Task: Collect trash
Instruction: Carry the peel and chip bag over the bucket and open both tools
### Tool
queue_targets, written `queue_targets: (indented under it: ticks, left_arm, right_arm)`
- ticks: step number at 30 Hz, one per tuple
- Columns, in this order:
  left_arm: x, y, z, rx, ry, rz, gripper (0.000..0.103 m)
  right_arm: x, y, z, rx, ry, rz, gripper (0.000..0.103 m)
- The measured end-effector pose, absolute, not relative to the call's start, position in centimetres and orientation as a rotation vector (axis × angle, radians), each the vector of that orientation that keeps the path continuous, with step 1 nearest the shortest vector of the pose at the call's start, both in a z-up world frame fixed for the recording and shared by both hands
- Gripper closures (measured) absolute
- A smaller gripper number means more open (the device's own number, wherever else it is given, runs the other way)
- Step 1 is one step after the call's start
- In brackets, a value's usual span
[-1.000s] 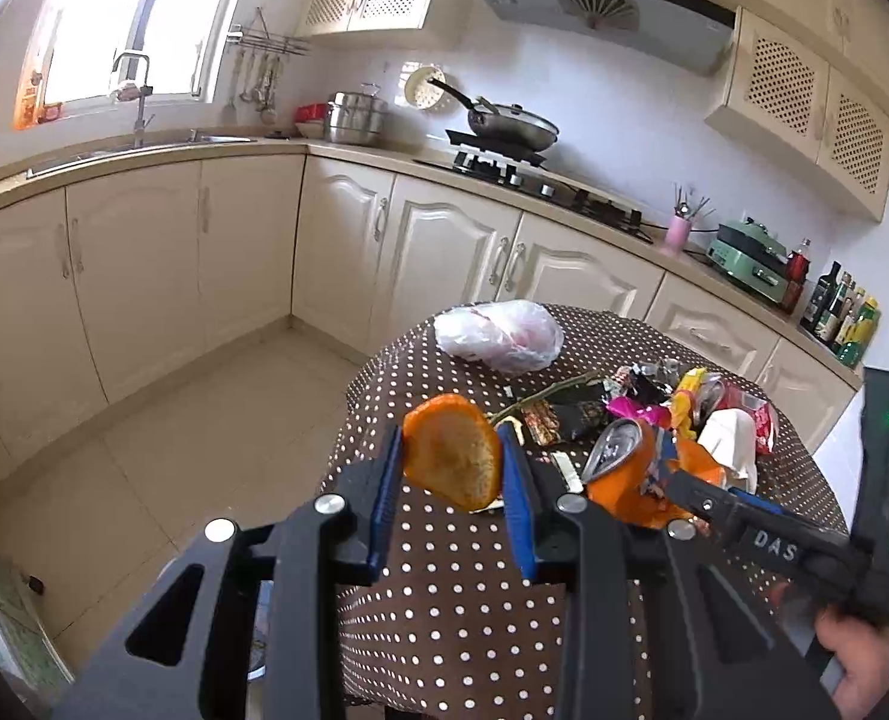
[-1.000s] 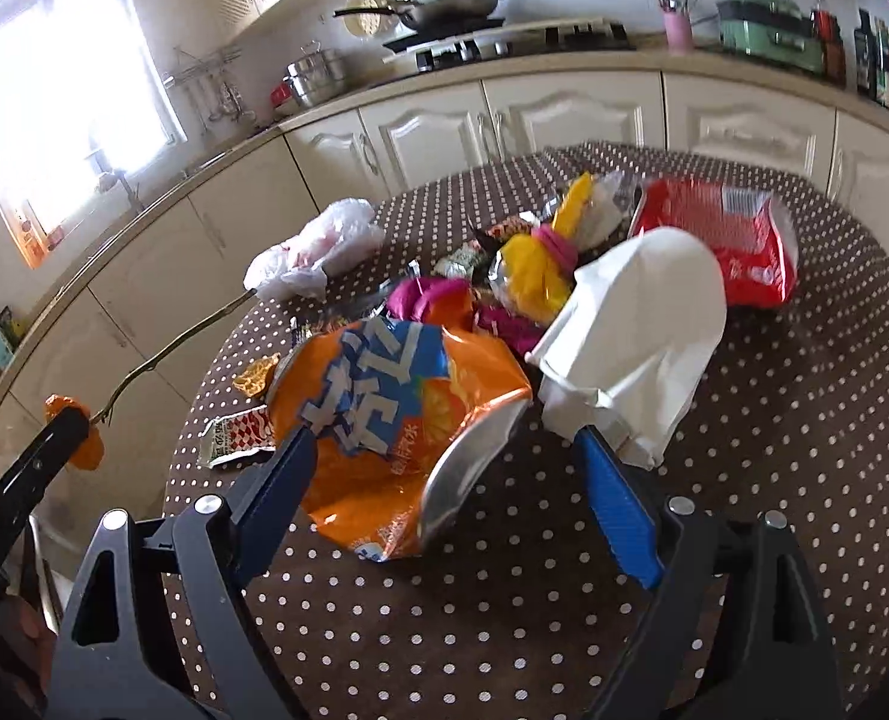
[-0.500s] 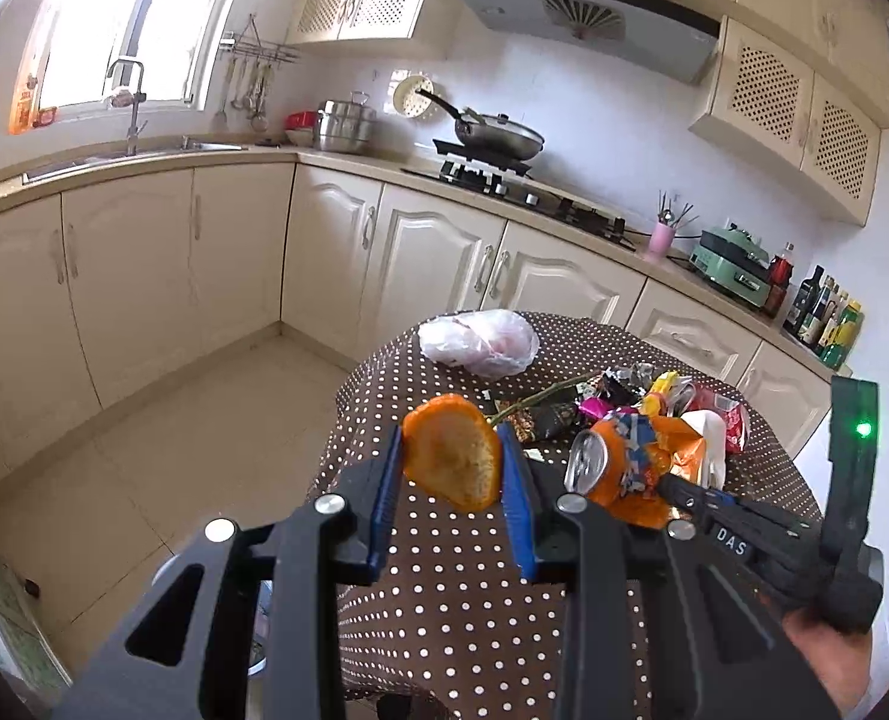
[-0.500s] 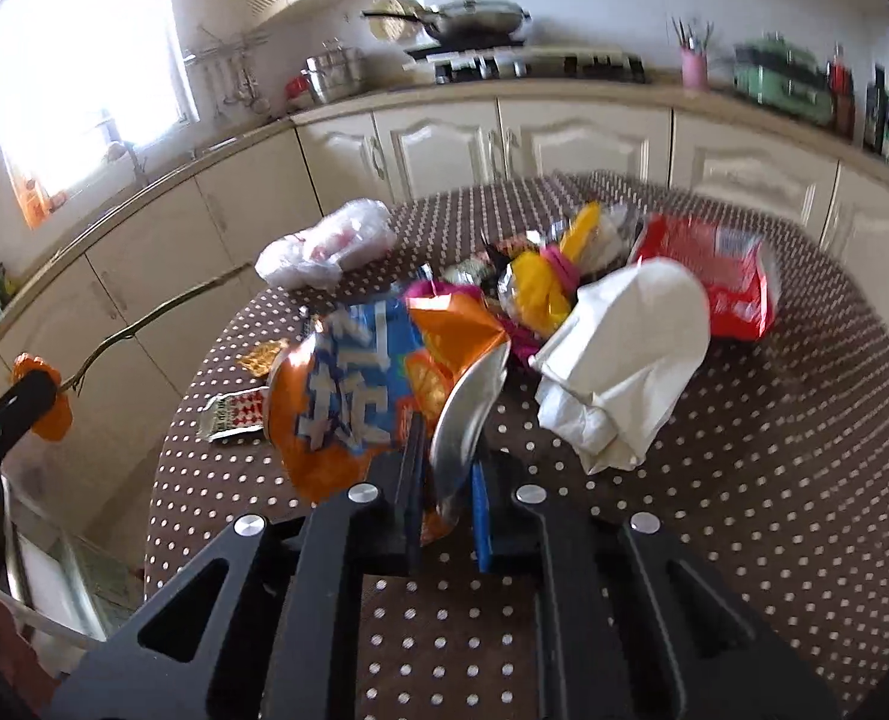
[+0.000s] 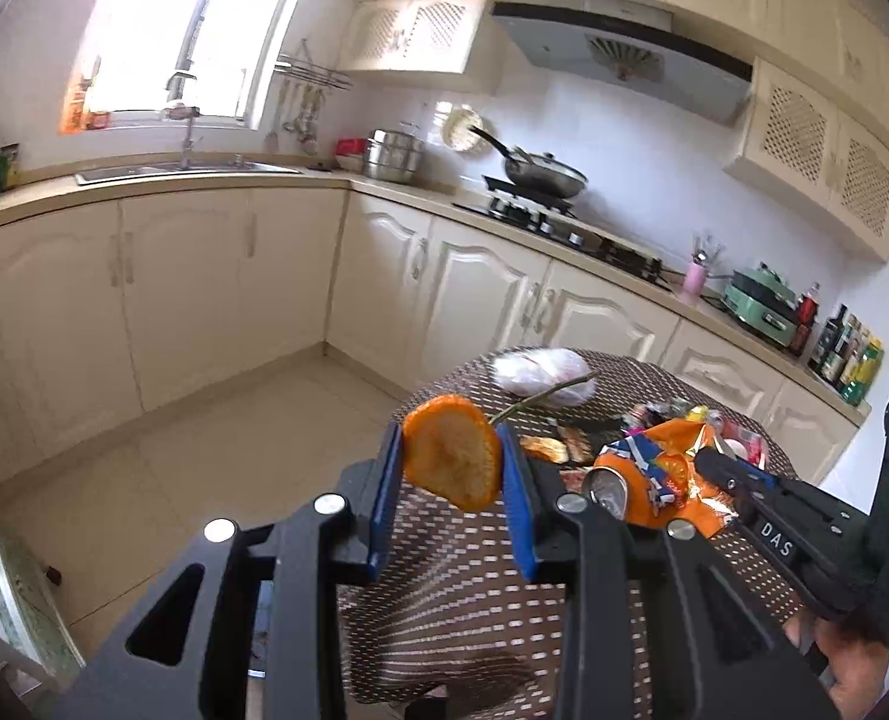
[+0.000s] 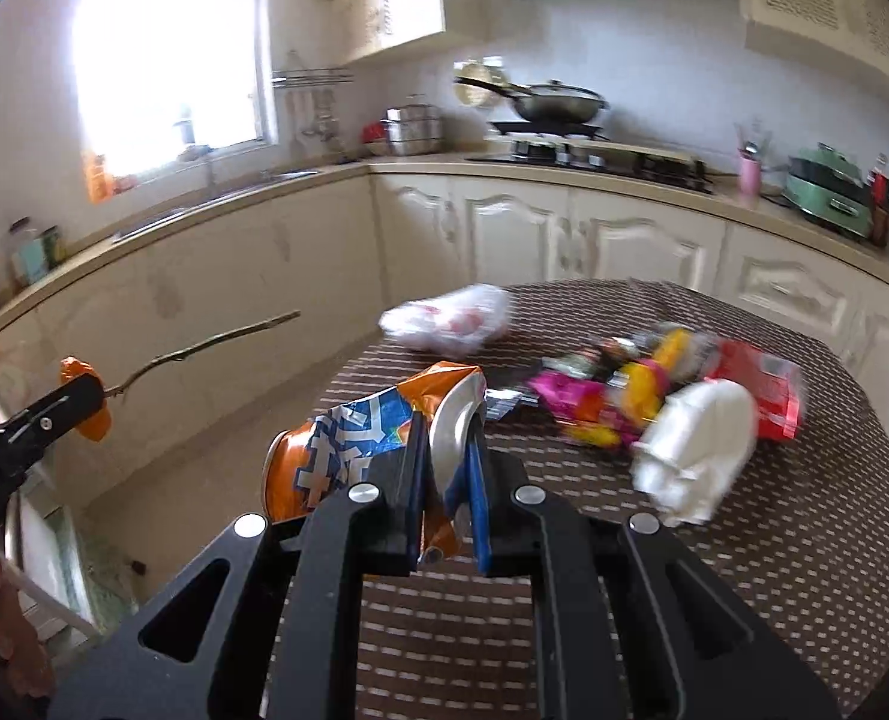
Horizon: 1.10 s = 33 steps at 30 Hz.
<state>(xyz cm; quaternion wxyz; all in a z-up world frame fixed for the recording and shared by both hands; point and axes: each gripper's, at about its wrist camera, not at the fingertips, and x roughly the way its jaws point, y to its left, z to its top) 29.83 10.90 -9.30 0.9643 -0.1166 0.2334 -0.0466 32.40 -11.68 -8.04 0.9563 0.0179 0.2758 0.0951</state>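
Trash lies in a heap on the round table [image 6: 804,570] with its brown dotted cloth: a white crumpled paper bag [image 6: 693,450], a red packet [image 6: 762,387] just behind it, pink and yellow wrappers [image 6: 600,402] touching one another, and a clear plastic bag [image 6: 447,321] set apart near the far edge. Motion blur smears the heap in the right wrist view. The left gripper [image 5: 450,468] is closed around an orange peel [image 5: 451,459], pinched between the blue pads [image 5: 384,492], with a thin twig [image 5: 540,399] sticking out from behind the peel; it is held up off the table, above its near edge. The right gripper [image 6: 444,474] is clamped tight on a crumpled orange and blue snack bag [image 6: 354,450], the silver inner foil showing between the fingers; the bag is lifted, over the table's left edge. Behind stand cream kitchen cabinets [image 5: 204,300], a stove with a pan [image 5: 543,171] and a sink [image 5: 180,168] under the bright window
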Motion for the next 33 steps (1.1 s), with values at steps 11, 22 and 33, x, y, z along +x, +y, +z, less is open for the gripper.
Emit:
queue_targets:
  ticks: [11, 22, 33]
  left_arm:
    - [28.8, 22.9, -13.7, -0.291, 0.519, 0.197, 0.073]
    - [34.0, 30.7, -25.9, -0.389, 0.755, 0.33, 0.073]
    - [41.4, 32.0, -37.7, -0.453, 0.963, 0.253, 0.073]
  right_arm:
    - [35.0, 2.0, -11.2, -0.02, 0.654, 0.478, 0.092]
    - [40.9, 12.7, -23.2, -0.134, 0.871, 0.559, 0.092]
    - [46.7, 15.2, -34.1, -0.199, 1.032, 0.484, 0.092]
